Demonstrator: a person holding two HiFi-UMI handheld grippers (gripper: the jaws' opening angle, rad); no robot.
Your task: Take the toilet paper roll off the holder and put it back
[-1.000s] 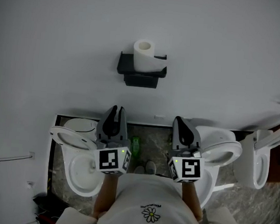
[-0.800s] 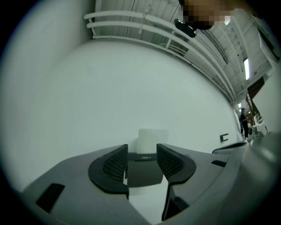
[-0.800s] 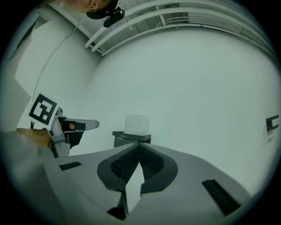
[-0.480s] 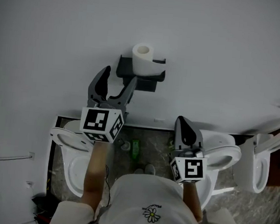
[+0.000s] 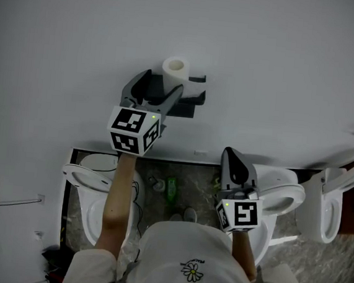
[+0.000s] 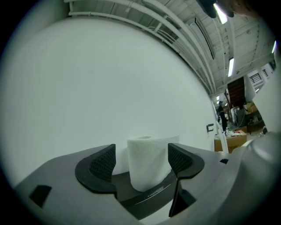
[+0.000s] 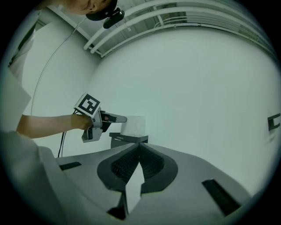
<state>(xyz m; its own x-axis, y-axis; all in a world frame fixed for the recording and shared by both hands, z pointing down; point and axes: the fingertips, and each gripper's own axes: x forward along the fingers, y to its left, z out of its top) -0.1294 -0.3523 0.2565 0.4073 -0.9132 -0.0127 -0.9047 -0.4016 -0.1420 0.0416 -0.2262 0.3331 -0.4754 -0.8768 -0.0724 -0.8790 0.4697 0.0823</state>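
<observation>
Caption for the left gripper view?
Left gripper, jaws just opening, frames without touching the upright toilet paper roll on its holder.

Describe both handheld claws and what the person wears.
The grey plastic left claw and right claw each have two curved jaws with black ribbed pads and a white cube of black square markers behind. The person wears a white daisy-print shirt; forearms uncovered.

Left gripper (image 5: 160,85): held high, jaws just opened wide, toilet paper roll (image 5: 174,69) between them, ungripped. Right gripper (image 5: 229,153): low, jaws together.
</observation>
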